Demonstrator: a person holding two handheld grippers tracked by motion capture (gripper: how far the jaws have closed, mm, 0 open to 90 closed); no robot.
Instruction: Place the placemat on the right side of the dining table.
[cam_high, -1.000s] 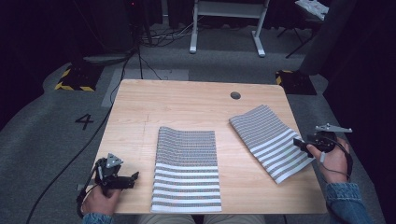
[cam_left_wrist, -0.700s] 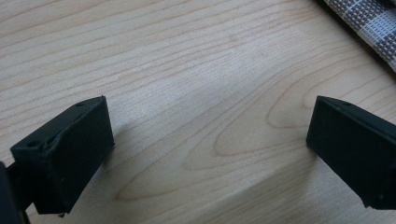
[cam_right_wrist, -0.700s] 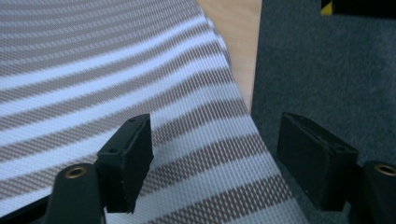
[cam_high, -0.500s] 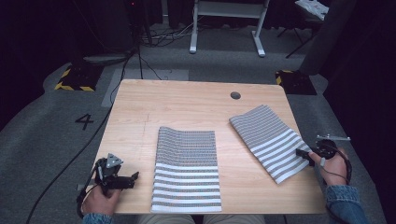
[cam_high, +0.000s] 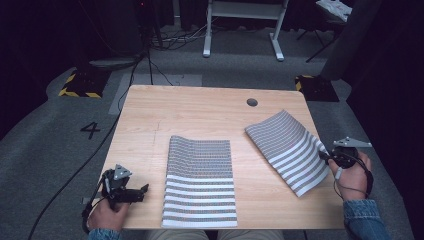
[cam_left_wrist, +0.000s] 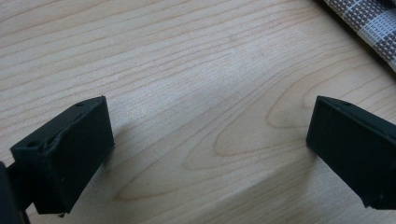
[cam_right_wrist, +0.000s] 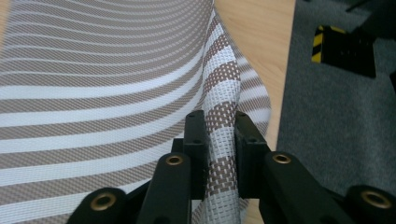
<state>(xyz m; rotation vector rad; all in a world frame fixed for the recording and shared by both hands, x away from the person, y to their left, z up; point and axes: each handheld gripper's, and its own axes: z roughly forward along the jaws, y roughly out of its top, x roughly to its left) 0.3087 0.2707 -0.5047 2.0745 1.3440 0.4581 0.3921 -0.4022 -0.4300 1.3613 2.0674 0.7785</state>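
Striped placemat (cam_high: 292, 150) at the right edge of the table (cam_high: 200, 107) was gripped by the right gripper (cam_high: 326, 158), its outer edge pinched between the two black jaws. In the right gripper view that edge (cam_right_wrist: 222, 140) was seen folded upright between the pads, with the rest of the weave curving away to the left. Compared with the earlier frames, the jaws had just been closing, from wide apart beside the mat to clamped on its rim, and the mat's right side had been lifted off the wood into a shallow arch where it had lain flat before. The right hand (cam_high: 352, 172) had been shifted slightly inward along the right edge.

A second striped mat (cam_high: 200, 182) lay flat at the middle of the near edge, unchanged from the earlier frames. The left gripper (cam_high: 141, 192) was held at the near left corner, in the same place as before, its jaws spread wide with only bare wood between them (cam_left_wrist: 205, 121).

In the left gripper view just a corner of woven mat (cam_left_wrist: 369, 21) was cut off at the top right. The far end of the lifted mat was cut off in the right gripper view, and in the high view the pinched rim was too small to make out behind the gripper body.
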